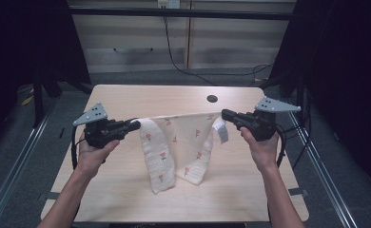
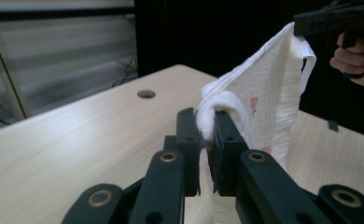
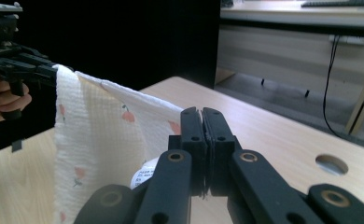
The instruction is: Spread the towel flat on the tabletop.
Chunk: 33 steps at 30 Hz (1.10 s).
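I've got the left gripper (image 1: pixel 135 125) and right gripper (image 1: pixel 225 114) each clamped on a top corner of the cloth (image 1: pixel 176 142), stretched over the desk (image 1: pixel 126 99) middle so it hangs open, lower ends draping onto the wood.

The table (image 1: pixel 126 99) has a light wood-grain top with a round hole (image 1: pixel 212 99) near its far edge. Behind it stands a cabinet (image 1: pixel 141 42), with a black cable (image 1: pixel 174 57) hanging down its front.

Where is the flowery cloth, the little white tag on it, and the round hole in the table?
cloth (image 1: pixel 161 159), high view, on the left hanging fold.
tag (image 1: pixel 221 129), high view, on the white label beside the right gripper.
hole (image 1: pixel 212 99), high view, on the dark round opening in the tabletop.
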### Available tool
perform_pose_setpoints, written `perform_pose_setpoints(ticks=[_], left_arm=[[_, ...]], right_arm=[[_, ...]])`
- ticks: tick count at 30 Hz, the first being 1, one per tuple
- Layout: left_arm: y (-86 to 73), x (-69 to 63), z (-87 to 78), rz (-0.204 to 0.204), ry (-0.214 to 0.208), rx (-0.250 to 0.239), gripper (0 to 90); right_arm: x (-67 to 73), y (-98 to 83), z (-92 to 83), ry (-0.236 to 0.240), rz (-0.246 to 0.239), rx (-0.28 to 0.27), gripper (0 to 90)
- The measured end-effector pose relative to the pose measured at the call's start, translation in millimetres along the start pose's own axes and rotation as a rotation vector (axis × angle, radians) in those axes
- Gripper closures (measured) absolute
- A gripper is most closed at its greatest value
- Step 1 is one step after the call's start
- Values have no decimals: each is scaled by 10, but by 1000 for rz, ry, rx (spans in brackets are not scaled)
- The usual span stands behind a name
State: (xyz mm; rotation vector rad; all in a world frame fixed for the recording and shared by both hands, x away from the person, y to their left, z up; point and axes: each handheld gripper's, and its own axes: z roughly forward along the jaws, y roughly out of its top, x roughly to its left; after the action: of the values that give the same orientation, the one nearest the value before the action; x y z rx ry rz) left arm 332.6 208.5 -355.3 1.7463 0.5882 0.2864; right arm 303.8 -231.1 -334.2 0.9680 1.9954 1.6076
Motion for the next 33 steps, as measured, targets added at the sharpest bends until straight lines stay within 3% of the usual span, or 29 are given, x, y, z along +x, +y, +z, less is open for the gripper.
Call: perform_pose_setpoints(ticks=[10,14,24,27,28,33], left_arm=[[220,-70,-147,41,6,-46,838],[295,-162,-254,76,-12,-70,837],[366,-382,-379,101,-57,-93,836],[324,-397,-306,93,-48,-39,835],[293,-378,-245,91,-42,1,835],[16,-138,40,23,-47,95,835]], right_arm=[[128,268,-165,23,-53,-58,882],[213,325,-277,35,-75,-74,882],[484,422,-606,55,-131,-135,882],[502,376,-676,47,-116,-165,881],[480,340,-654,44,-110,-165,882],[229,21,-387,7,-25,-62,882]])
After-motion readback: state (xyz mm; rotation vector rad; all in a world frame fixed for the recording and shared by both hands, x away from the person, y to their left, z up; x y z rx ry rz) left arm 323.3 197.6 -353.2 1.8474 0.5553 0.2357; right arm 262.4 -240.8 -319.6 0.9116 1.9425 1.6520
